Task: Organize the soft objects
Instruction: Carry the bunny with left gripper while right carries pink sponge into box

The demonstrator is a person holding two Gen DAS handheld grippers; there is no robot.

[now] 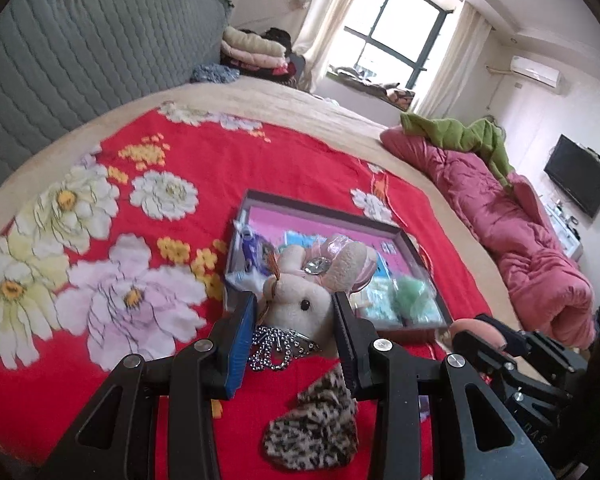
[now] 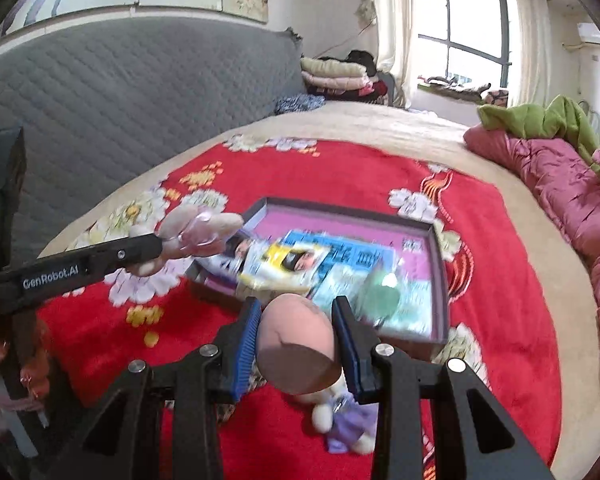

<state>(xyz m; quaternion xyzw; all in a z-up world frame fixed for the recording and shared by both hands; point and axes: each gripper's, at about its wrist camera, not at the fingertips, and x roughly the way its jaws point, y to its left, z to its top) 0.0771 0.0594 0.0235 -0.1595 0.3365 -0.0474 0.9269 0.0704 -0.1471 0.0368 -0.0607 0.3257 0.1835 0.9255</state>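
My left gripper (image 1: 295, 312) is shut on the head of a cream plush bunny (image 1: 300, 300) with a jewelled bow, a bead necklace and a leopard-print skirt (image 1: 312, 424); it hangs above the red floral blanket (image 1: 140, 184). In the right wrist view that bunny (image 2: 198, 230) shows at the left, still in the left gripper (image 2: 156, 250). My right gripper (image 2: 296, 320) is shut on the pink head of a small doll (image 2: 300, 344) whose purple-dressed body dangles below. Just beyond both lies a shallow dark box (image 1: 400, 236) (image 2: 436, 240) with a pink floor and packets inside.
A grey quilted headboard (image 1: 80, 48) runs along the back left. A rumpled pink duvet (image 1: 512, 216) with a green cloth (image 1: 460, 132) lies at the bed's right side. Folded bedding (image 1: 252, 48) is stacked by the window, and a TV (image 1: 578, 176) hangs on the right wall.
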